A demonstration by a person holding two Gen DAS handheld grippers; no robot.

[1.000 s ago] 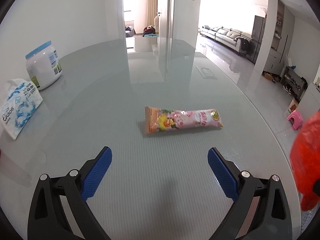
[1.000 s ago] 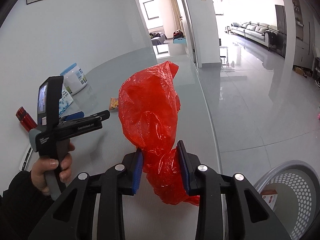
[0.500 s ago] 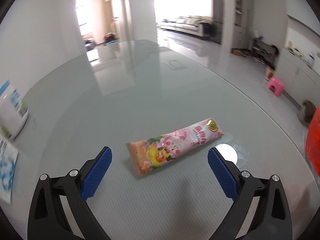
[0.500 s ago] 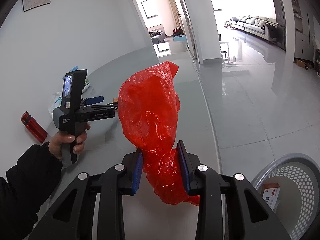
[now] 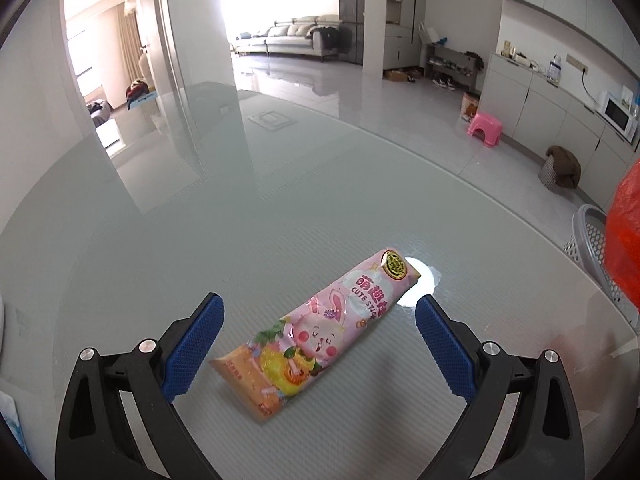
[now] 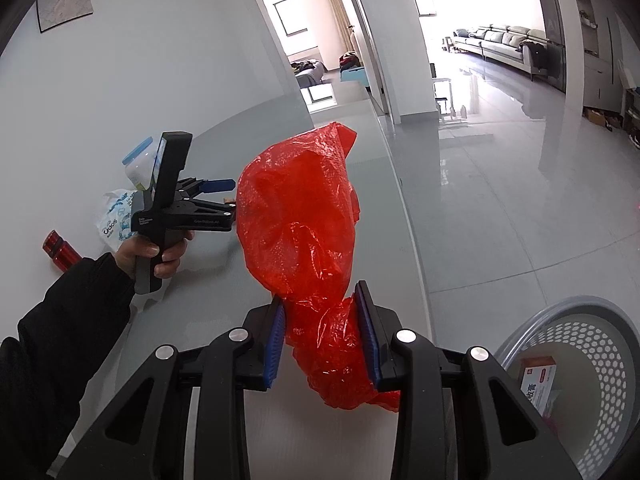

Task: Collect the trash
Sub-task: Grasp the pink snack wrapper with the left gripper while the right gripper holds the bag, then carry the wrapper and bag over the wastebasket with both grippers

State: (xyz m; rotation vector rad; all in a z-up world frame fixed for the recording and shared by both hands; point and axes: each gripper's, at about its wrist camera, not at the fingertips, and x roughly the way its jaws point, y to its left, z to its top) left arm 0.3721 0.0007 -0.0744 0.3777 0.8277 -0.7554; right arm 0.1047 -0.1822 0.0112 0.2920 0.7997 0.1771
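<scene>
Glass table (image 5: 320, 208) — pink wrapper (image 5: 320, 332) reads "CUTE STICK".

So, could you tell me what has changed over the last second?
The left gripper swung round and closed in on the snack wrapper, jaws open, nothing grasped. The right gripper stayed put, clamped on the red bag.
</scene>
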